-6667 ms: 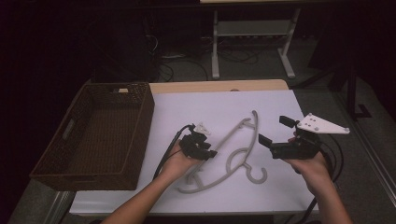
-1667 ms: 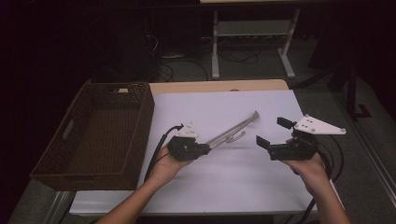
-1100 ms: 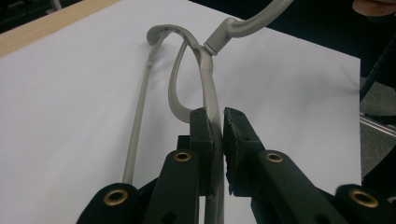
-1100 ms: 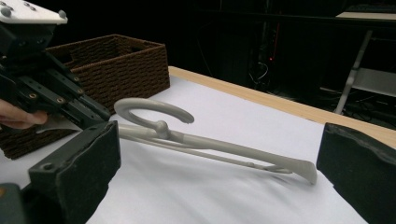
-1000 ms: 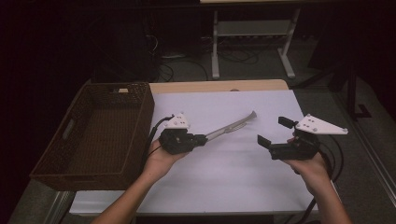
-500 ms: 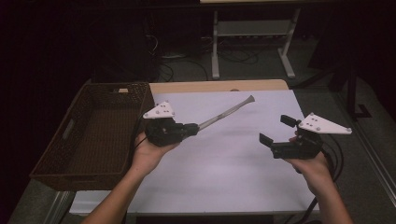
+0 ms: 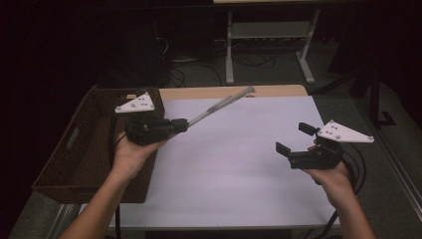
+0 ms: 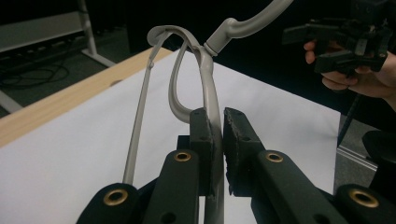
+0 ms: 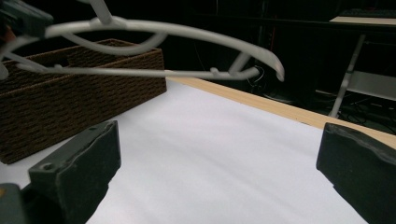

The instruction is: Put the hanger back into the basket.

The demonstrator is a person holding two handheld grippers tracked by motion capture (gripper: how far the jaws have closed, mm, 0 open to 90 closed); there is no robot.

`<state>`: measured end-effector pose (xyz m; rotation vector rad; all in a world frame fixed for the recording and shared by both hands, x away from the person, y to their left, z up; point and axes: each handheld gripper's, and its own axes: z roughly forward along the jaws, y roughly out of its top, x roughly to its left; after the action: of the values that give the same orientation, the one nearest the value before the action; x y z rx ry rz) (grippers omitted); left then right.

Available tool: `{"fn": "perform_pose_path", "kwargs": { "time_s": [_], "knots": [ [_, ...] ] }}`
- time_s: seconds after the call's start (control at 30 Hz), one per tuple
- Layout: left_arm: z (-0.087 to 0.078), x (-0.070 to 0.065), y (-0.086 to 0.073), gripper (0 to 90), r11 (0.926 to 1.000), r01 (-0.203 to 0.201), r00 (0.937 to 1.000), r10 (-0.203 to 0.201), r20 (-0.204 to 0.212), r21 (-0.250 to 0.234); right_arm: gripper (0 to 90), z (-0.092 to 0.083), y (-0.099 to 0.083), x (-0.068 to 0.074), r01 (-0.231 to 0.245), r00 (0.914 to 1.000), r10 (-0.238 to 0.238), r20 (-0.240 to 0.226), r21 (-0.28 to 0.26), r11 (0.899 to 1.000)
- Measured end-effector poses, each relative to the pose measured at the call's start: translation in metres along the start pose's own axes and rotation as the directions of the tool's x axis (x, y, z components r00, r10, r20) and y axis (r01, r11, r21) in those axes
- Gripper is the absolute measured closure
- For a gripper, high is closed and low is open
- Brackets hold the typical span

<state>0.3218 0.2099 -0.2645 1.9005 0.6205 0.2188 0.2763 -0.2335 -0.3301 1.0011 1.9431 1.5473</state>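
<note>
The left gripper (image 7: 171,127) is clamped on a grey plastic clothes hanger (image 7: 219,105), its two black jaws pressed together around one of the hanger's curved arms, as the left gripper view makes plain (image 8: 217,135). The person's left hand (image 7: 130,152) holds that gripper up off the table, just beside the near right corner of the basket, with the grey three-cornered plate on top and the cable trailing down past the wrist. From above, the hanger is seen nearly edge-on, a thin pale bar slanting up and away to the right from the jaws, its far tip over the wooden strip at the back of the table. In the left gripper view the hanger (image 8: 187,70) rises from the jaws in a loop, with its hook curving off at the top. The right gripper (image 7: 293,142) sits well apart on the other side, held in the right hand (image 7: 333,177) low over the white sheet, its jaws spread wide with nothing between them; the right gripper view (image 9: 219,172) looks across the sheet through that gap to the hanger (image 9: 177,32) hanging in the air. The woven brown basket (image 7: 59,164) stands at the left edge of the table (image 7: 239,164), whose top is covered by the white sheet.
</note>
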Motion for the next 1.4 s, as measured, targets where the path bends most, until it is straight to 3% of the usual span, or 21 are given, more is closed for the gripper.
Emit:
{"fn": "perform_pose_path", "kwargs": {
  "time_s": [0.13,0.33,0.53,0.67,0.77,0.83,0.87,0.93,0.97,1.0,1.13,1.2,1.27,1.4],
  "knots": [
    [-0.027,0.011,0.003,83.1,0.9993,0.015,0.9994,-0.016,-0.032,-0.034,0.0,0.000,0.000,0.000,-0.002,1.0000,0.002,-0.001,-0.001,1.000],
    [-0.052,0.021,0.001,83.2,0.9986,0.021,0.9967,-0.025,-0.077,-0.048,0.0,0.001,0.000,0.001,-0.001,1.0000,0.001,-0.002,0.000,1.000],
    [-0.083,0.034,-0.007,83.1,0.9977,0.038,0.9881,-0.046,-0.147,-0.055,0.0,0.002,0.000,0.002,0.000,1.0000,0.000,-0.002,0.003,1.000],
    [-0.095,0.039,-0.010,83.1,0.9967,0.047,0.9840,-0.058,-0.169,-0.066,0.0,0.003,0.000,0.002,0.000,1.0000,0.000,-0.004,0.006,1.000],
    [-0.111,0.045,-0.016,83.1,0.9963,0.056,0.9755,-0.069,-0.209,-0.066,0.0,0.004,0.000,0.003,-0.003,1.0000,0.003,-0.004,0.010,1.000],
    [-0.114,0.047,-0.018,83.1,0.9958,0.061,0.9732,-0.075,-0.218,-0.069,0.0,0.004,0.000,0.003,-0.001,1.0000,0.001,-0.004,0.009,1.000],
    [-0.121,0.051,-0.021,83.1,0.9949,0.070,0.9675,-0.086,-0.238,-0.072,0.0,0.004,0.000,0.003,-0.002,1.0000,0.002,-0.004,0.009,1.000],
    [-0.125,0.053,-0.023,83.1,0.9947,0.073,0.9654,-0.088,-0.245,-0.073,0.0,0.004,0.000,0.003,0.002,1.0000,-0.002,-0.004,0.007,1.000],
    [-0.131,0.057,-0.027,83.1,0.9937,0.083,0.9598,-0.100,-0.262,-0.076,0.0,0.004,0.001,0.003,0.002,1.0000,-0.002,-0.004,0.007,1.000],
    [-0.131,0.057,-0.027,83.1,0.9937,0.083,0.9598,-0.100,-0.262,-0.076,0.0,0.004,0.001,0.003,0.001,1.0000,-0.001,-0.004,0.008,1.000],
    [-0.147,0.063,-0.036,83.1,0.9916,0.100,0.9472,-0.120,-0.297,-0.083,0.0,0.005,0.001,0.003,0.005,1.0000,-0.005,-0.003,0.007,1.000],
    [-0.150,0.064,-0.038,83.1,0.9917,0.101,0.9455,-0.121,-0.302,-0.080,0.0,0.005,0.001,0.003,0.003,1.0000,-0.003,-0.003,0.009,1.000],
    [-0.156,0.068,-0.045,83.1,0.9901,0.116,0.9387,-0.135,-0.317,-0.080,0.0,0.005,0.001,0.003,0.006,1.0000,-0.006,-0.002,0.007,1.000],
    [-0.162,0.071,-0.052,83.1,0.9895,0.128,0.9325,-0.143,-0.332,-0.068,0.0,0.005,0.001,0.003,0.006,1.0000,-0.006,-0.002,0.007,1.000]
  ]
}}
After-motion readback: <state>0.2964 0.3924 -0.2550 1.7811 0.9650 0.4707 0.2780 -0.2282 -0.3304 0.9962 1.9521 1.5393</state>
